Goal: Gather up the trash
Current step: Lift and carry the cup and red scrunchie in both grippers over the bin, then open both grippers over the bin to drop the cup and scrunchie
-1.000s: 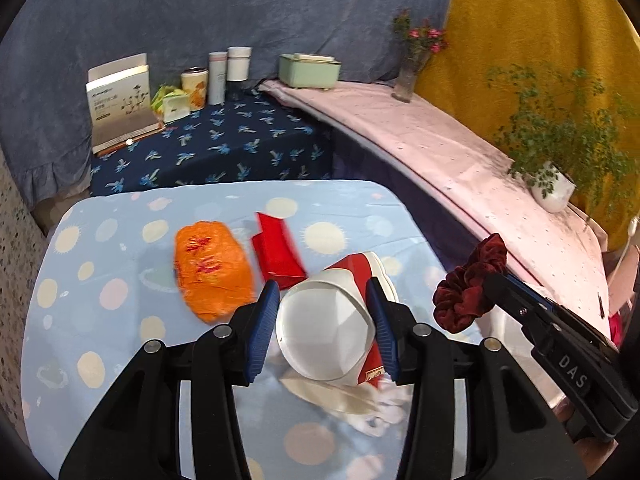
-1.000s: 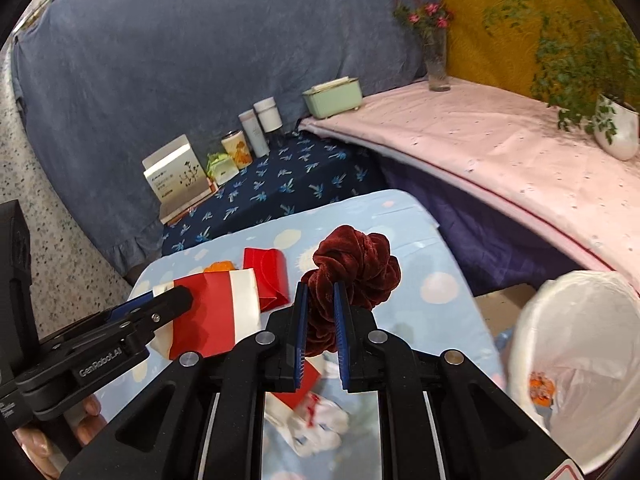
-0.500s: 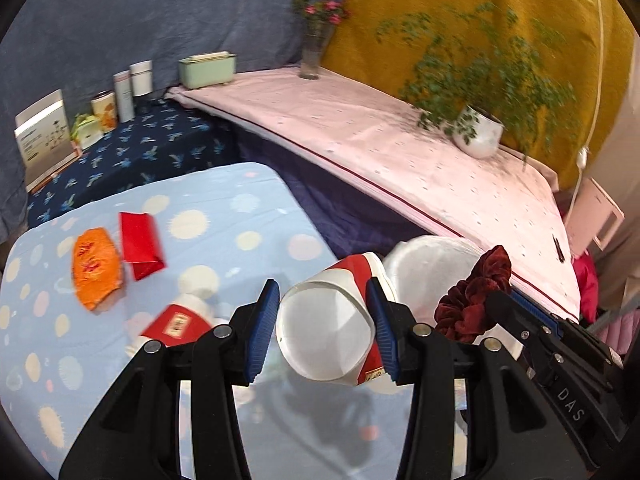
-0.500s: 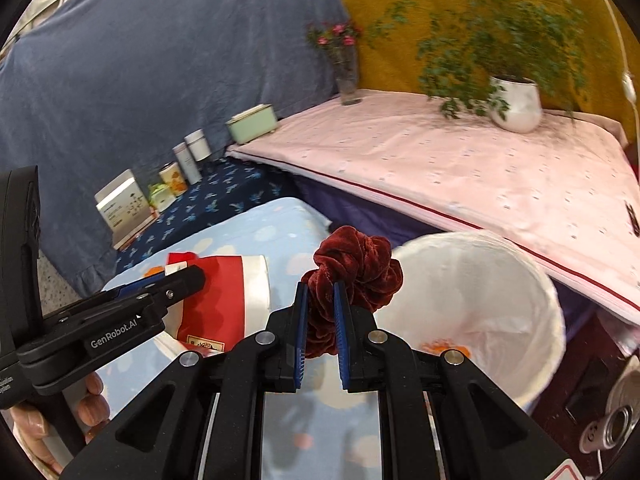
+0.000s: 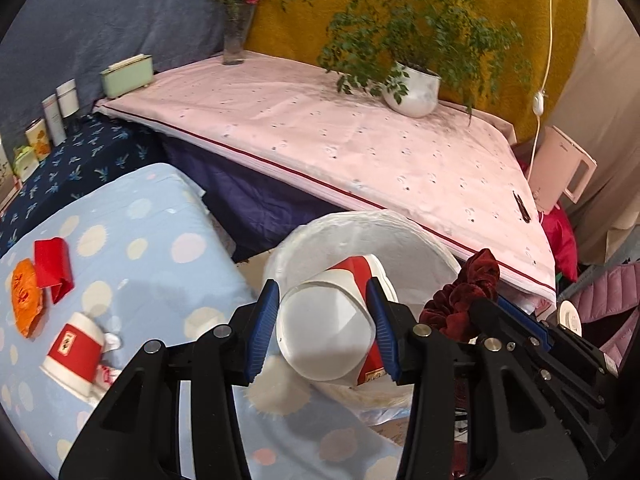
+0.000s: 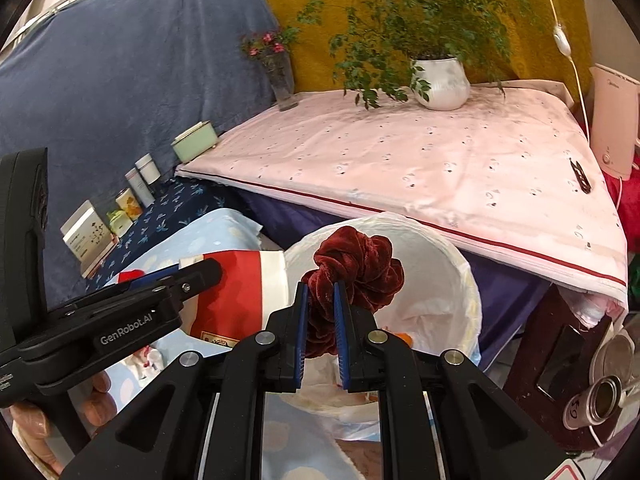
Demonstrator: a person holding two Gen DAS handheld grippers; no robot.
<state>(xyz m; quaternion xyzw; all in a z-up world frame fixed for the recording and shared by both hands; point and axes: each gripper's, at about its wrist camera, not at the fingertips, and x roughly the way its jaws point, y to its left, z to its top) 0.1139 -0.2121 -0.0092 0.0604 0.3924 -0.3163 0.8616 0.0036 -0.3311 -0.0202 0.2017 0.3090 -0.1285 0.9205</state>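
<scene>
My left gripper (image 5: pixel 323 330) is shut on a red-and-white paper cup (image 5: pixel 326 338), held on its side above the near rim of the white-lined trash bin (image 5: pixel 344 232). In the right wrist view the same cup (image 6: pixel 244 292) shows at the left, beside the bin (image 6: pixel 448 280). My right gripper (image 6: pixel 320 312) is shut on a dark red velvet scrunchie (image 6: pixel 356 268), which hangs over the bin's opening. The scrunchie (image 5: pixel 466 296) also appears at the right in the left wrist view. A second red-and-white cup (image 5: pixel 74 354), an orange wrapper (image 5: pixel 25 298) and a red packet (image 5: pixel 52 268) lie on the dotted blue tablecloth (image 5: pixel 152 248).
A pink-covered table (image 5: pixel 360 148) stands behind the bin with a potted plant (image 5: pixel 412 88), a flower vase (image 5: pixel 234 44) and a green box (image 5: pixel 128 74). Bottles and cartons (image 6: pixel 132 196) line the dark blue cloth at the left. A metal can (image 6: pixel 600 400) lies on the floor at the right.
Both grippers have swung right from over the blue tablecloth to the bin, still holding the cup and the scrunchie. The bin now sits directly under and ahead of them.
</scene>
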